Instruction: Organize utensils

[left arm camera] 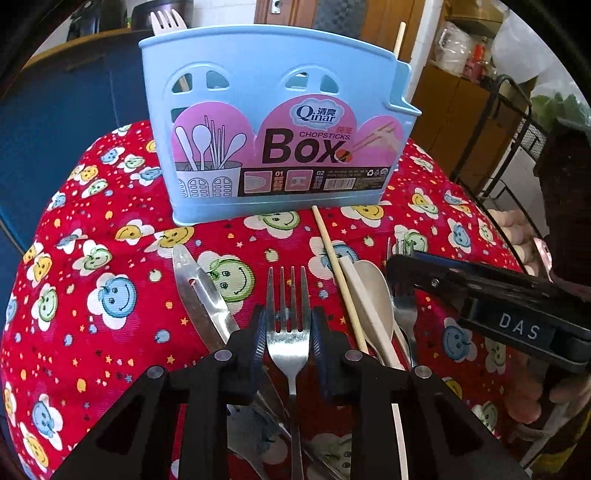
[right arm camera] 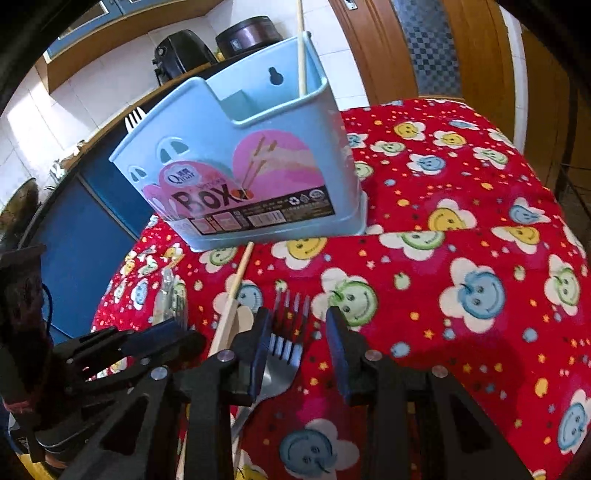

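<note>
Steel fork lies tines-forward on the red patterned cloth of the worktop, its neck pinched between the pads of the left tool. Right tool stands spread over a second fork, whose head lies against the left pad and clear of the right. Behind both stands the blue chopsticks box, holding a white fork and a chopstick; a loose chopstick, spoon and knife lie beside the forks.
</note>
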The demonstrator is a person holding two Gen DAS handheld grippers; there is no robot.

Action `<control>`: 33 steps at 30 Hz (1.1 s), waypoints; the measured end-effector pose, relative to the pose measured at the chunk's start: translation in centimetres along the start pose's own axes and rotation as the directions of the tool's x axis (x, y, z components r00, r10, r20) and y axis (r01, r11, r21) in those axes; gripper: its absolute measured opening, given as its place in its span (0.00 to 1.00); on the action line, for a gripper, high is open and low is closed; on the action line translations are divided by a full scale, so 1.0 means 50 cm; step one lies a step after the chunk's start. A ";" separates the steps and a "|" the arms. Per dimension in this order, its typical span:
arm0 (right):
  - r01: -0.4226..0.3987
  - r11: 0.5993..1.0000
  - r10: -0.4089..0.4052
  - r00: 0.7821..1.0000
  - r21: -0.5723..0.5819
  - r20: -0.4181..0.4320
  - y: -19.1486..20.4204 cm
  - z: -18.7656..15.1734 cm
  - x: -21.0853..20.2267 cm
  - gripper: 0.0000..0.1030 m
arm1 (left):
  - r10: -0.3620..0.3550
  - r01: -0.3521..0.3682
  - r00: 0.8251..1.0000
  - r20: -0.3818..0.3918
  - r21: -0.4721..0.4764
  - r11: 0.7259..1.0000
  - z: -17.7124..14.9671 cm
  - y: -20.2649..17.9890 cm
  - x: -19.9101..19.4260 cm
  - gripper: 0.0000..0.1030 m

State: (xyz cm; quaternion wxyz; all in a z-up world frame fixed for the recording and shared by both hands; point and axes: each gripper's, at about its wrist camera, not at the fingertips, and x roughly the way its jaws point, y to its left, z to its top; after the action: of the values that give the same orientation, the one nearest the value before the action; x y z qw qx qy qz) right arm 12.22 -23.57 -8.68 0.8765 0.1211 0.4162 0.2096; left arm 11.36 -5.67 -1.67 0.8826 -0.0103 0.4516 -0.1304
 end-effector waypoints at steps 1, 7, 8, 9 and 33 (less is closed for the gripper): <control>-0.019 1.000 0.019 1.000 0.006 -0.002 -0.001 0.000 0.002 0.33 | 0.000 0.000 1.000 0.002 0.007 1.000 0.000 -0.001 0.000 0.24; -0.080 0.996 0.080 0.997 0.042 0.002 -0.011 0.003 0.010 0.17 | -0.047 0.048 0.999 0.017 -0.002 0.999 0.002 0.000 -0.001 0.23; -0.083 0.996 0.082 0.997 0.043 0.007 -0.011 0.003 0.007 0.14 | -0.051 0.051 0.999 0.017 -0.004 0.999 0.003 0.001 -0.001 0.23; -0.080 0.996 0.079 0.997 0.044 0.014 -0.014 0.004 0.003 0.12 | -0.054 0.054 0.998 0.020 -0.004 0.999 0.003 0.002 -0.001 0.23; 0.203 0.975 -0.145 0.891 -0.091 0.431 0.069 0.031 -0.247 0.04 | -0.106 0.118 0.946 0.305 -0.021 0.993 -0.009 0.011 -0.163 0.23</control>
State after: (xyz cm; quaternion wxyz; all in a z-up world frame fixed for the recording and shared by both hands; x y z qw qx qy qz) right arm 5.54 -26.36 2.02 0.9669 0.0667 0.2114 0.1265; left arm 6.59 -3.13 4.47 0.9323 -0.0730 0.3117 -0.1683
